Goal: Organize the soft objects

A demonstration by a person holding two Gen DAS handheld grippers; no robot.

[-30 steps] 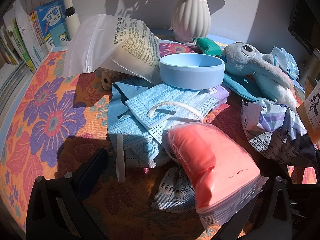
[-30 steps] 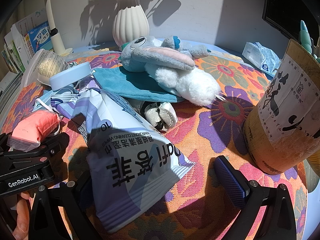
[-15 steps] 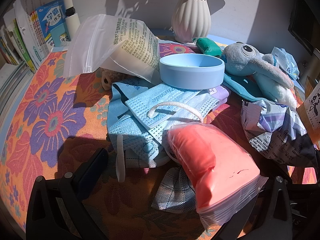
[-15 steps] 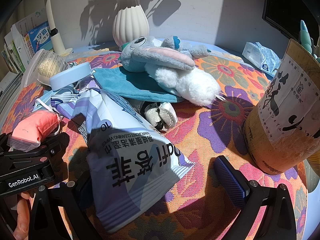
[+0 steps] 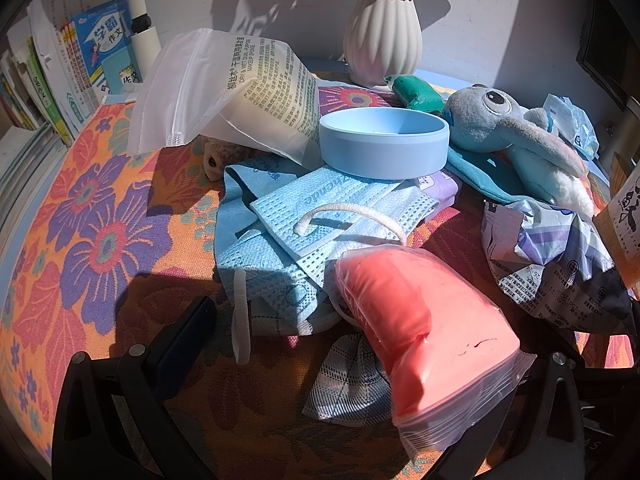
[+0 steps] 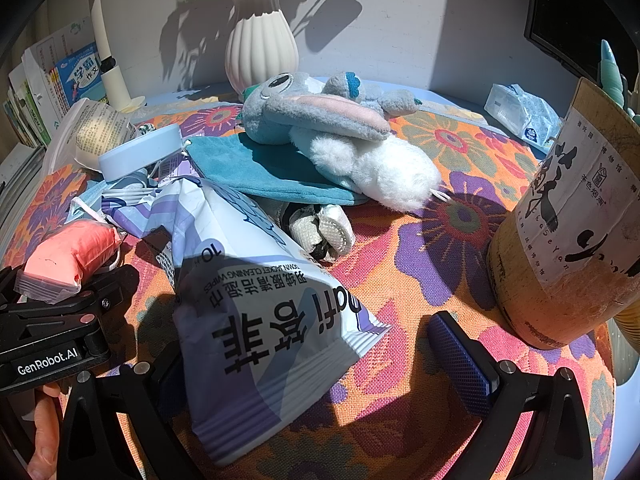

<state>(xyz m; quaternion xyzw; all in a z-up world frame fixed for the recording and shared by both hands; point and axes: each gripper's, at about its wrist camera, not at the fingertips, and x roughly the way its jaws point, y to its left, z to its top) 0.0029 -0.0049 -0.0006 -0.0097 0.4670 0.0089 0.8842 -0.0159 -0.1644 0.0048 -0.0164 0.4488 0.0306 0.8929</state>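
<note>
My left gripper is open over the flowered cloth; a bag of pink clay lies between its fingers, resting on the right one. Blue face masks lie just beyond, under a blue round tub. My right gripper is open around a white and purple wipes pack, which leans on its left finger. A grey plush rabbit lies on a teal cloth further back. The left gripper's body shows in the right wrist view.
A white vase stands at the back. A zip bag with a sponge and books are at the left. A tall printed cardboard can stands at the right, a tissue pack behind it. Rolled socks lie mid-table.
</note>
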